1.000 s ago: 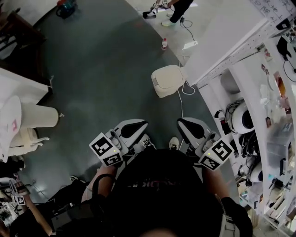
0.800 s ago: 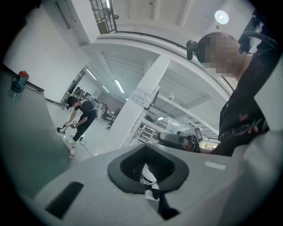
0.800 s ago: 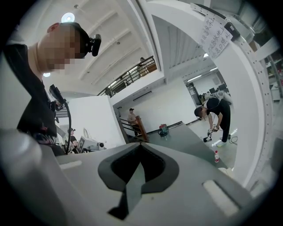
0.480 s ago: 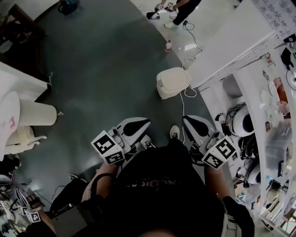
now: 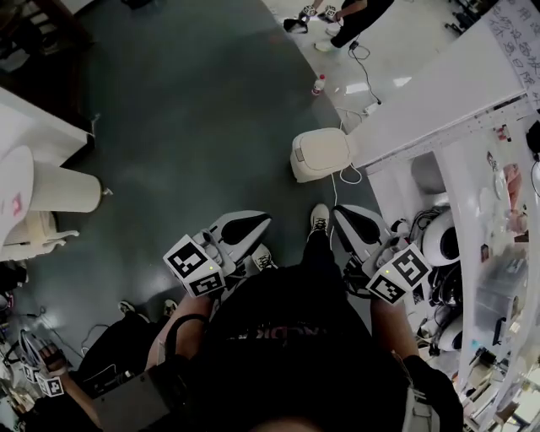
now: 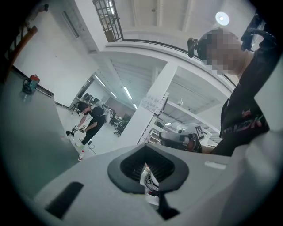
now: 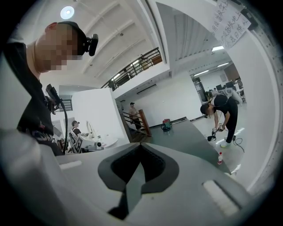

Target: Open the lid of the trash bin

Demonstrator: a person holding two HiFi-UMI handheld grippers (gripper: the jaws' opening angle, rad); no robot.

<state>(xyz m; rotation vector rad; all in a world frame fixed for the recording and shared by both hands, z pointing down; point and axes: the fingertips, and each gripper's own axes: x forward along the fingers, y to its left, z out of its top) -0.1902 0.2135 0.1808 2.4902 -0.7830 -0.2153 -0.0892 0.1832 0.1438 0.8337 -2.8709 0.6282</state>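
The trash bin [image 5: 321, 154], cream-coloured with its lid down, stands on the dark floor against a white partition, ahead of me in the head view. My left gripper [image 5: 246, 228] is held low and left of the bin, well short of it, its jaws closed together with nothing held [image 6: 148, 172]. My right gripper [image 5: 358, 224] hangs below and a little right of the bin, also apart from it, jaws together and empty [image 7: 139, 170]. Neither gripper view shows the bin. A shoe [image 5: 319, 218] is stepping between the grippers.
A white cable [image 5: 336, 181] runs along the floor from the bin. A small bottle [image 5: 318, 84] stands beyond it. The white partition [image 5: 439, 101] and cluttered shelves [image 5: 498, 219] line the right. A white round table [image 5: 51, 198] is at the left. A person [image 5: 354, 17] bends at the top.
The person carrying the grippers has stepped forward, one shoe now ahead between them. Both grippers have come nearer the bin. Their jaws stay as they were.
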